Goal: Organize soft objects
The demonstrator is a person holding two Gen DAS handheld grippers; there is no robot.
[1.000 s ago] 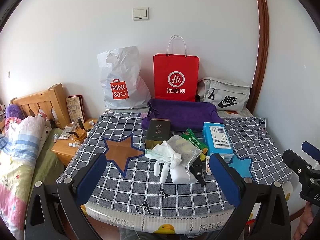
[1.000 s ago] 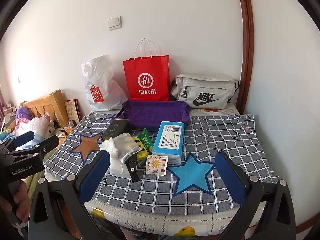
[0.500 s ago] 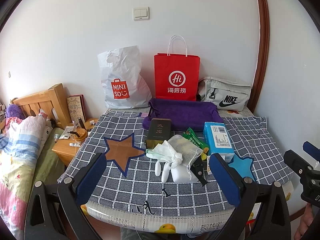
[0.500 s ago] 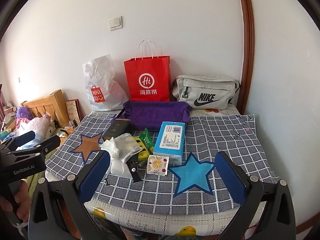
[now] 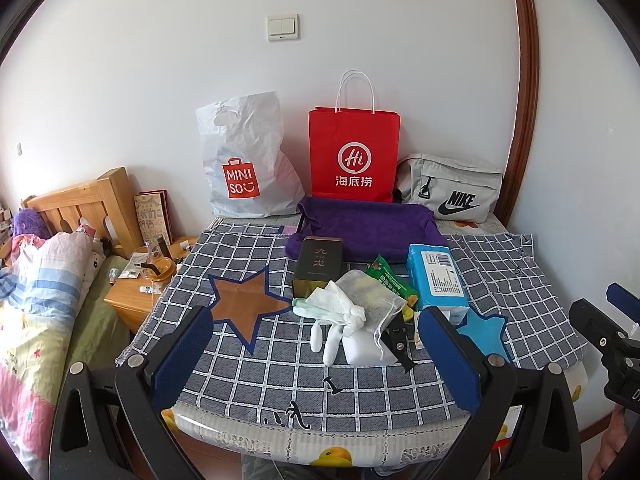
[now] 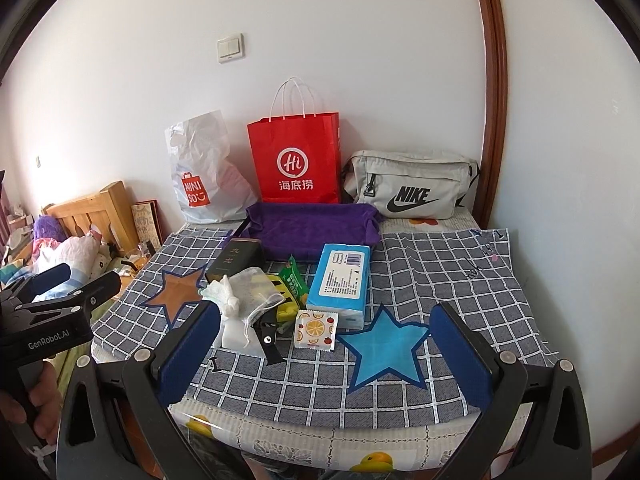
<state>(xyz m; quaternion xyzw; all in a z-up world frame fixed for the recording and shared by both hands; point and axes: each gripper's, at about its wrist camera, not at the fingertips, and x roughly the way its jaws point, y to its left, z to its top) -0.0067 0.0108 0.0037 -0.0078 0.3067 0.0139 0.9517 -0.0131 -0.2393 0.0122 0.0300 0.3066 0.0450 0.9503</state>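
Both of my tongs hover at the table's near edge, empty and touching nothing: my left gripper [image 5: 320, 344] and my right gripper [image 6: 326, 344] each stand spread wide. Just beyond them, on the checked tablecloth [image 6: 440, 264], lies one cluster of soft things: one white glove [image 5: 332, 320], its fingers pointing toward me, its long axis near to far; one mesh drawstring pouch [image 5: 374, 300] draped beside it; one blue tissue pack [image 6: 342, 280], long axis running away from me. One fruit-print packet [image 6: 316, 328] lies flat beside the blue star. Farther back sits one purple cloth tray [image 6: 312, 228]; against the wall stand one red paper bag [image 6: 296, 160], one Miniso bag [image 5: 244, 160] and one Nike pouch [image 6: 408, 188].
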